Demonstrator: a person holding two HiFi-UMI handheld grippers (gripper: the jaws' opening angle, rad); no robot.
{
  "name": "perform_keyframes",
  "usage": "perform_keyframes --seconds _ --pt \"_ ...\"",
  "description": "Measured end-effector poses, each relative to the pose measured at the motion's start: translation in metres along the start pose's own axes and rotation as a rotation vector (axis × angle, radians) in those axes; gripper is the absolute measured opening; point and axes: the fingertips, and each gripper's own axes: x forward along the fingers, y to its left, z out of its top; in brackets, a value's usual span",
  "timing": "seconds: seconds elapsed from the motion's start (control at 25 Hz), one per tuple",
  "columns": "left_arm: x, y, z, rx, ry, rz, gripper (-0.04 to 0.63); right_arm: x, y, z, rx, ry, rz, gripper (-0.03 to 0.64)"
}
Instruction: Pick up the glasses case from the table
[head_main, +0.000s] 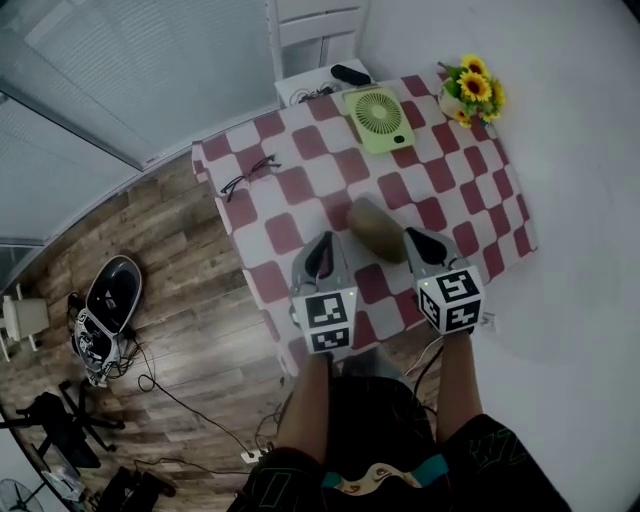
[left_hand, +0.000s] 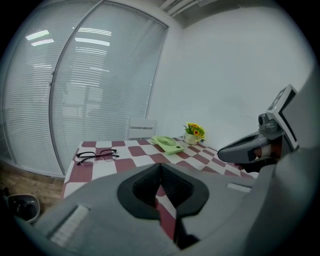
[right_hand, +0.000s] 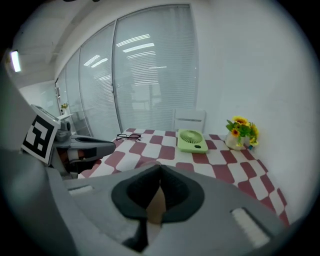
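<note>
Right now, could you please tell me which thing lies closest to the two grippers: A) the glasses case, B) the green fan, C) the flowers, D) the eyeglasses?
A: the head view shows the glasses case lying just ahead of the left gripper and right gripper, between their tips.
</note>
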Motion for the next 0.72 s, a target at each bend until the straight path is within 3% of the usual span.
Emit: perform_keyframes --seconds 0.08,0.16,0.24,0.36,0.44,0.56,0.72 --pt "0.006 0.001 -0.001 -0.006 0.008 0.015 0.011 0.012 -0.001 0.001 -0.042 0.036 0.041 0.005" --pt "0.01 0.003 -0.004 -0.018 0.016 0.032 0.011 0.026 0.003 -0.003 -0.085 0.095 0.101 0.098" --pt "0.014 0.006 -0.009 -0.033 0.026 0.049 0.011 0.038 0.009 -0.008 -0.129 0.159 0.161 0.139" --pt "0.018 0.013 -0.016 -0.061 0.039 0.079 0.011 0.054 0.02 -0.017 -0.179 0.258 0.254 0.27" --pt "0.02 0.019 -0.02 -0.079 0.045 0.099 0.011 0.063 0.027 -0.024 -0.203 0.328 0.303 0.319" --pt "0.022 0.026 -0.024 -0.101 0.051 0.121 0.011 0.073 0.031 -0.036 -0.253 0.429 0.334 0.363" --pt "0.024 0.031 -0.026 -0.13 0.052 0.15 0.011 0.083 0.032 -0.045 -0.308 0.519 0.349 0.374"
